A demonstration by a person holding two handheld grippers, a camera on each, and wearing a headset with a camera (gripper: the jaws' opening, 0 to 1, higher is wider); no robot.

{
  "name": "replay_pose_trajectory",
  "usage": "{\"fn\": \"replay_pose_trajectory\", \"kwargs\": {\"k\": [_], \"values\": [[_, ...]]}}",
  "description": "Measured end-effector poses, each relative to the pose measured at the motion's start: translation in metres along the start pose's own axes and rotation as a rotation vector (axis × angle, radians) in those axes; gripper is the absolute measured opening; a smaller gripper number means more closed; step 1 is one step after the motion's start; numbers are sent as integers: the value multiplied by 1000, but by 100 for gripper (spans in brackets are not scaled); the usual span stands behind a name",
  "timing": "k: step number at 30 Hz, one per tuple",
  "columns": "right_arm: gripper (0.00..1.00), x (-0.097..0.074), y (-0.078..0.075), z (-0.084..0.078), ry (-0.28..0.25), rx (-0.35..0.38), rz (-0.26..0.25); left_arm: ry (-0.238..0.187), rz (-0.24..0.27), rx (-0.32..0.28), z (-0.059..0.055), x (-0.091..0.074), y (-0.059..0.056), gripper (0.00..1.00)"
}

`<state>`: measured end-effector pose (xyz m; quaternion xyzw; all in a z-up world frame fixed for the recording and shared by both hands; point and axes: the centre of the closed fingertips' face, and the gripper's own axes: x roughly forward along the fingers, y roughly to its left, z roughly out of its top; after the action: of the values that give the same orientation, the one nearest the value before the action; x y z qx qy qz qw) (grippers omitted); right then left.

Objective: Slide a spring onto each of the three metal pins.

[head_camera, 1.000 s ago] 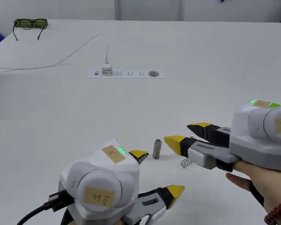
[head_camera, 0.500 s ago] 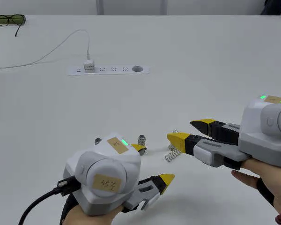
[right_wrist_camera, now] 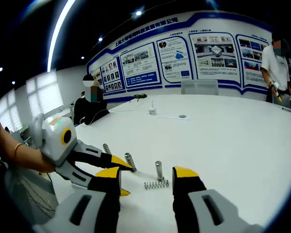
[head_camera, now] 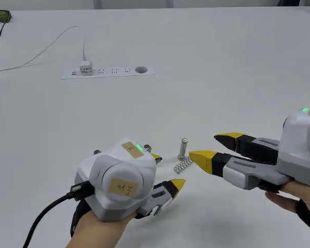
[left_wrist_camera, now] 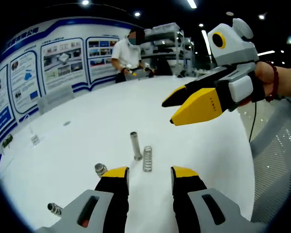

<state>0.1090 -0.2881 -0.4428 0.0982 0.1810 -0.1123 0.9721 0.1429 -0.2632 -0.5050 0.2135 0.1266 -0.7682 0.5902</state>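
A bare metal pin (head_camera: 183,149) stands upright on the white table, with a loose spring (head_camera: 183,165) lying flat just in front of it. Two other pins carry springs: one (head_camera: 147,149) peeks out behind my left gripper's upper tip, the other (head_camera: 97,152) stands further left. My left gripper (head_camera: 167,170) is open and empty, its tips just left of the loose spring. My right gripper (head_camera: 206,146) is open and empty, just right of the bare pin. The left gripper view has the bare pin (left_wrist_camera: 136,145) and spring (left_wrist_camera: 147,158) ahead of the jaws. The right gripper view has the spring (right_wrist_camera: 156,184) between its fingers.
A white power strip (head_camera: 107,71) with a plugged-in cable (head_camera: 39,51) lies further back on the table. Glasses (head_camera: 0,16) rest at the far left corner. A person (left_wrist_camera: 128,53) stands beyond the table, and another sits at its far side (right_wrist_camera: 92,109).
The head camera has shifted. My right gripper has drawn back to the right, uncovering the bare pin. My left gripper has edged forward toward the pins. The loose spring still lies flat.
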Motion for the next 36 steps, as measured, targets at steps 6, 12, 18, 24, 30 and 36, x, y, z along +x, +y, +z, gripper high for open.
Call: {"fn": "replay_pose_trajectory", "kwargs": {"k": [6,12,18,24,30,36], "values": [[46,-10,3,-7,5,-16,25,16,-4,17,-3,7,0,32],[48,-17,4,-14,9,-22,38,24,-11,29,-4,16,0,28],[49,-21,2,-19,14,-24,37,34,-12,37,-5,26,1,26],[49,-24,1,-24,24,-28,35,47,-21,31,-8,33,1,21],[50,-25,-1,-26,24,-28,37,62,-25,29,-10,40,0,17],[50,-26,-2,-28,30,-24,35,81,-22,40,-13,43,2,14]]}}
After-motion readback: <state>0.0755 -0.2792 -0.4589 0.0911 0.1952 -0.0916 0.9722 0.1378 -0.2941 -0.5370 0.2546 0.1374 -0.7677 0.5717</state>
